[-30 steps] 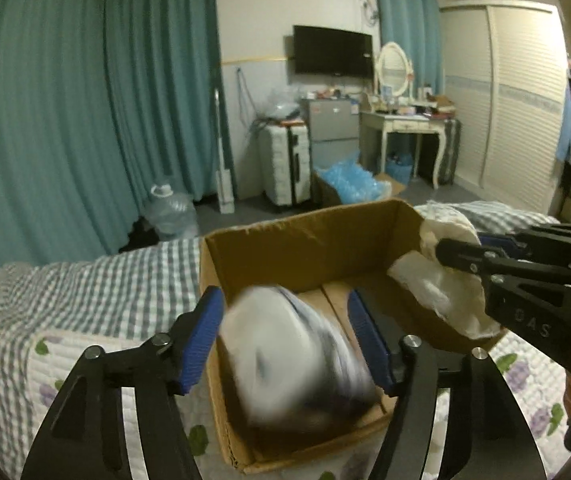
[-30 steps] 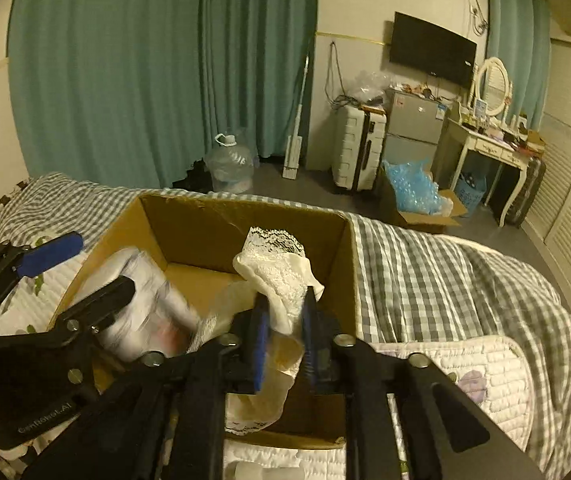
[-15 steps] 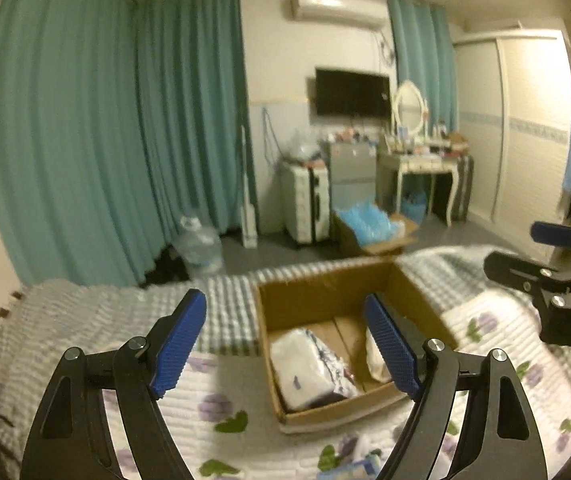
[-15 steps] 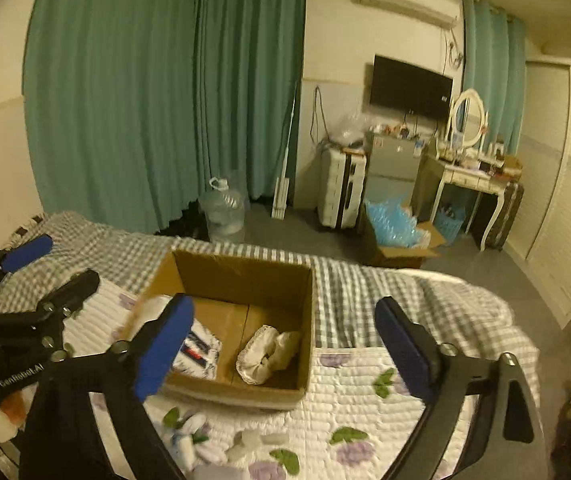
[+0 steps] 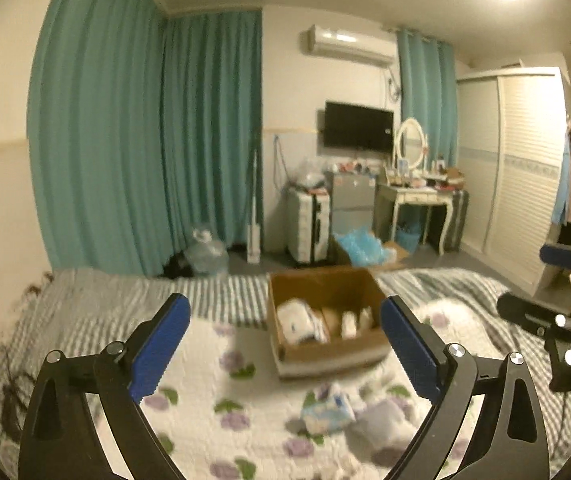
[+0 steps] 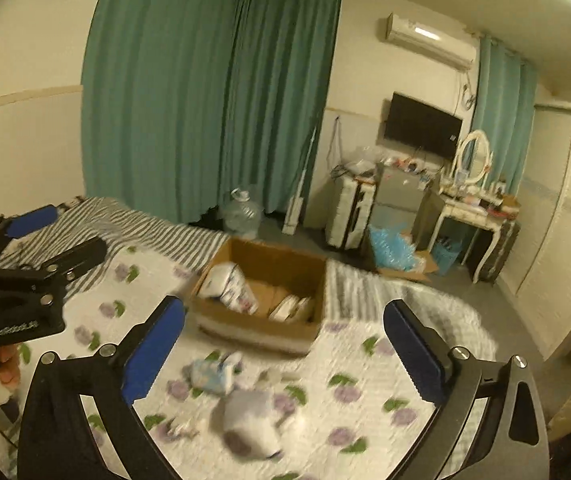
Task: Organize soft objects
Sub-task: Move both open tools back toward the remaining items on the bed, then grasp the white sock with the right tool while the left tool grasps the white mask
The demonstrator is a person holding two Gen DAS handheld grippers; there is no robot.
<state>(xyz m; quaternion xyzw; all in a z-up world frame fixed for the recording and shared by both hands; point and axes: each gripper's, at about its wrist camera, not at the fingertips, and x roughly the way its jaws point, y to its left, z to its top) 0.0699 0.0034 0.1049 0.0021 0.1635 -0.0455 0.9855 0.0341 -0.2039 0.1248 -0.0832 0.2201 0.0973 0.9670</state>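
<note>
Both hand-held grippers hover above the bed (image 5: 97, 312), angled slightly downward. The left hand-held gripper (image 5: 285, 344) is spread wide with nothing between its fingers, its jaws having just been opening; the right hand-held gripper (image 6: 285, 344) likewise. White lettering on the left tool's body is too blurred to read. The cardboard box (image 6: 269, 326) sits on the flowered quilt (image 5: 205, 400), holding a white bundle (image 6: 227, 282) and a pale cloth (image 6: 289, 308). More soft items (image 6: 213, 374) lie loose nearer. Teal curtains (image 5: 145, 140) hang behind.

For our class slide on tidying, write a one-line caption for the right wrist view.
Open right gripper above a floral quilt, loose soft items below, cardboard box already holding two.
</note>
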